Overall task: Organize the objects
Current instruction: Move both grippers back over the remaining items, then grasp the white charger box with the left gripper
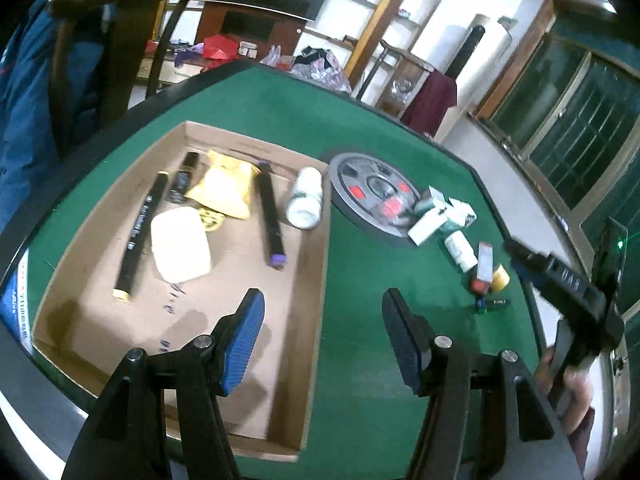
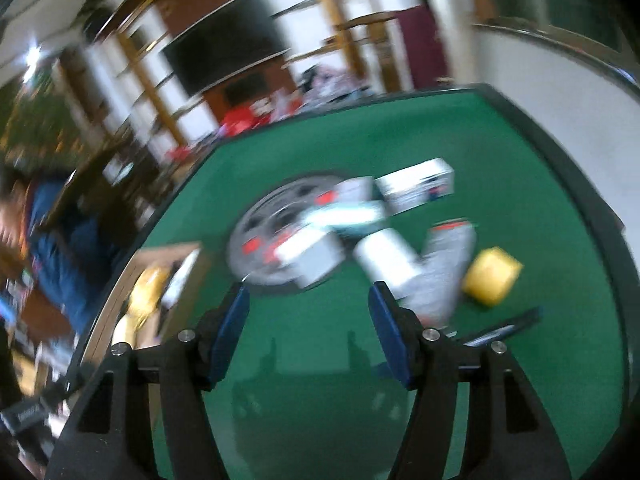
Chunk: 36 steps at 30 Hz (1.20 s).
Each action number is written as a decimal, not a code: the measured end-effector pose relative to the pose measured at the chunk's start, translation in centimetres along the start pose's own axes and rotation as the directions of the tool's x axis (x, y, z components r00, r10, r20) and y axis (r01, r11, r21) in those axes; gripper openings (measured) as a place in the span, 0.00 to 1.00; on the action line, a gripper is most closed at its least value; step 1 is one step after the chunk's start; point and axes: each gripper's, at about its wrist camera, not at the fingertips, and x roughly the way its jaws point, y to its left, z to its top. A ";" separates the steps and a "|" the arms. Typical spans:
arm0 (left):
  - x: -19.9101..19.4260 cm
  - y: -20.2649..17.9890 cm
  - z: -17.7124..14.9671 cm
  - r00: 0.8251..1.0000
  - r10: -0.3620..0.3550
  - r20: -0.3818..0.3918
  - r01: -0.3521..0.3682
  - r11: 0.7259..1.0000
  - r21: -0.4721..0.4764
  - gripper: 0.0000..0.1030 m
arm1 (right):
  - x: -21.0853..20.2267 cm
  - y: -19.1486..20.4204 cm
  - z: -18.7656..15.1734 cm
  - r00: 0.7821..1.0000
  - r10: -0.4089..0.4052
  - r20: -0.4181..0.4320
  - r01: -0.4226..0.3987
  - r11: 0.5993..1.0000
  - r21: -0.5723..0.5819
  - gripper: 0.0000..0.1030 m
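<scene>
Both my cameras look forward and down along their fingers at the green desk (image 1: 360, 128). My left view sits close over the cardboard box (image 1: 248, 360); both views share the grey round disc (image 1: 372, 196).

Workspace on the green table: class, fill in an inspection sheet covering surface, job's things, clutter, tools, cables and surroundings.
Surface: green table, felt-like.
Job's things: cardboard box holding two black markers, a white bottle, a yellow pouch, a pale pad.
Clutter: small boxes and bottles beside a round grey disc.
Tools: left tool and right tool open, empty.
Cables: nothing seen.
Surroundings: dark chair, shelves, windows.
</scene>
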 end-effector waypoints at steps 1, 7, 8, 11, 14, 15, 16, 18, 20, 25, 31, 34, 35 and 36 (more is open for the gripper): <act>0.1 -0.7 0.0 1.000 0.002 -0.006 -0.001 1.000 0.011 0.54 | -0.3 -1.3 0.5 1.000 -0.015 0.022 0.014 1.000 0.025 0.59; 0.4 -3.5 0.3 0.999 0.052 0.003 -0.052 0.995 0.079 0.54 | -1.6 -7.7 3.2 0.991 -0.059 0.124 0.041 0.990 0.138 0.60; 0.6 -3.7 0.3 0.998 0.059 0.001 -0.059 0.995 0.085 0.54 | -1.8 -8.7 3.4 0.988 -0.064 0.138 0.042 0.987 0.158 0.60; 2.0 -4.4 0.8 0.998 0.057 -0.029 -0.054 0.994 0.097 0.54 | -2.0 -11.2 3.3 0.985 -0.061 0.162 0.024 0.974 0.225 0.60; 4.3 -5.4 1.5 0.996 0.052 -0.075 -0.043 0.992 0.117 0.54 | -1.6 -13.1 2.6 0.988 -0.050 0.147 0.006 0.958 0.285 0.60; 4.9 -5.6 1.6 0.995 0.053 -0.082 -0.042 0.992 0.122 0.54 | -1.5 -13.5 2.5 0.988 -0.055 0.143 0.009 0.953 0.302 0.60; 5.7 -6.0 1.8 0.995 0.055 -0.088 -0.043 0.990 0.133 0.54 | -1.6 -14.1 2.4 0.988 -0.059 0.142 0.010 0.946 0.323 0.60; 7.1 -6.9 2.2 0.995 0.054 -0.089 -0.039 0.987 0.156 0.54 | -1.6 -14.6 2.5 0.987 -0.055 0.150 0.000 0.938 0.348 0.60; 8.5 -8.2 2.4 0.994 0.047 -0.095 -0.030 0.984 0.178 0.54 | -1.6 -14.6 2.5 0.987 -0.061 0.147 0.005 0.935 0.354 0.60; 12.1 -13.3 3.3 0.997 0.002 -0.073 0.021 0.948 0.319 0.54 | -1.0 -14.3 2.5 0.991 -0.056 0.122 0.010 0.938 0.348 0.60; 16.8 -18.0 3.6 0.995 0.094 0.014 -0.085 0.816 0.571 0.53 | -0.8 -14.6 2.6 0.990 -0.078 0.120 0.035 0.945 0.326 0.61; 18.7 -18.6 4.0 0.995 0.101 0.001 -0.082 0.799 0.596 0.53 | -0.5 -14.8 2.5 0.991 -0.080 0.108 0.041 0.944 0.326 0.61; 19.1 -18.7 4.2 0.995 0.102 -0.004 -0.080 0.799 0.596 0.53 | -0.3 -14.8 2.5 0.992 -0.077 0.101 0.040 0.944 0.326 0.61; 19.5 -18.8 4.4 0.995 0.099 -0.008 -0.075 0.800 0.595 0.53 | -0.2 -14.9 2.4 0.992 -0.076 0.097 0.040 0.945 0.326 0.61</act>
